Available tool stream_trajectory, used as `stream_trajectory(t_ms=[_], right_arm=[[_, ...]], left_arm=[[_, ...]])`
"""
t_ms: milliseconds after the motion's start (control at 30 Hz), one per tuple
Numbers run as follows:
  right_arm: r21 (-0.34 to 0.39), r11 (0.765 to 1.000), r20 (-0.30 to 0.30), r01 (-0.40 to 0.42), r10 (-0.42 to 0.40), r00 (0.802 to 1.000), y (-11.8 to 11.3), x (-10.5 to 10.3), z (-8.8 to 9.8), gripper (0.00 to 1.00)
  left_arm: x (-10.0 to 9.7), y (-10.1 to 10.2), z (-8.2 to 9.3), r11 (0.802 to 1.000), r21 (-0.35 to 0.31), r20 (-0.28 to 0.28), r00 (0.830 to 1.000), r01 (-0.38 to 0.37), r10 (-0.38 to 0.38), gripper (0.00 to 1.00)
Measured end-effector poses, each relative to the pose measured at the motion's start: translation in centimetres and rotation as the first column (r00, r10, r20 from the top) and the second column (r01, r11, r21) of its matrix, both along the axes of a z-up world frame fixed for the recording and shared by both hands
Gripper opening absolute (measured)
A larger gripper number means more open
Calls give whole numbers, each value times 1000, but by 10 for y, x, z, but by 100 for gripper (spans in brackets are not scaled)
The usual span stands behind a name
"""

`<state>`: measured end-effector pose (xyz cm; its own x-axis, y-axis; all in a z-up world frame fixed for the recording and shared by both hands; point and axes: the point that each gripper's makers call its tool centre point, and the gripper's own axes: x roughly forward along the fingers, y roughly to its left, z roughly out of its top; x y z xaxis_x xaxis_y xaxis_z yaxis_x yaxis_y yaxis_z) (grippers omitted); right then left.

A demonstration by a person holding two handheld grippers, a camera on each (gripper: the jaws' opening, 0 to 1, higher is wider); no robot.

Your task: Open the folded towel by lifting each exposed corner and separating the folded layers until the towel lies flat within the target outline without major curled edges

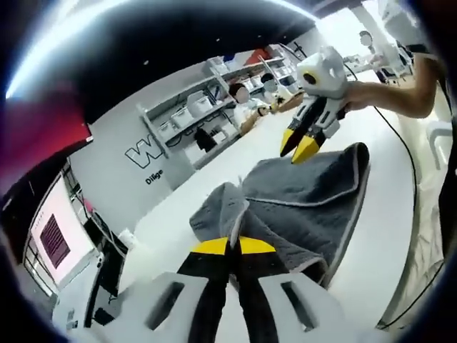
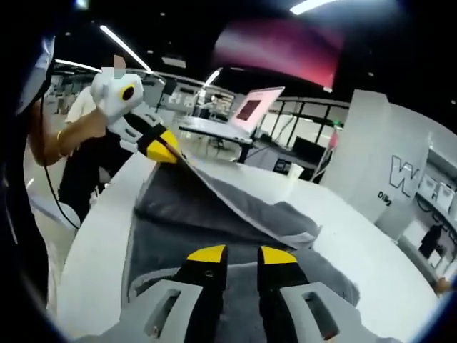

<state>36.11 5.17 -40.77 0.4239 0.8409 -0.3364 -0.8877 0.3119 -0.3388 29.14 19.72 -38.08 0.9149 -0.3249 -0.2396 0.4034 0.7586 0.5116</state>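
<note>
In the left gripper view, the left gripper (image 1: pixel 228 246) rose from six o'clock with its yellow-tipped jaws pressed together on a raised fold of the grey towel (image 1: pixel 307 207), which lay bunched on the white surface (image 1: pixel 385 236) and spread away toward two o'clock. Beyond it, at about one o'clock, the right gripper (image 1: pixel 298 146) hung just above the towel's far edge, held by a person's hand (image 1: pixel 355 95); its yellow tips stood close together, and whether they touched the cloth could not be told from there. In the right gripper view, the right gripper (image 2: pixel 234 256) stood over the towel (image 2: pixel 214 214) at six o'clock, its jaws slightly apart with grey cloth showing in the gap, holding nothing. At ten o'clock the left gripper (image 2: pixel 170 151) pinched a corner of the top layer and held it lifted off the layer beneath, the light-bordered edge running tight down toward the middle. Shelves (image 1: pixel 207 118) with bins stood against the far wall.
</note>
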Motion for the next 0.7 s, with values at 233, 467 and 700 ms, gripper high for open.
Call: stream_trajectory(t_ms=[233,467,700], right_arm=[[-62,998,24,-15,16,1000,14,22,-5,14],[-127,992,60,-13,20,998,31,50,-11,15],[-218,976,105,3,21,994,46,81,-27,16]], left_arm=[[1,21,16,980,-193,34,998,-46,53,2],[-3,39,17,976,-201,38,994,-89,98,2],[-5,45,14,973,-210,33,993,-101,110,2]])
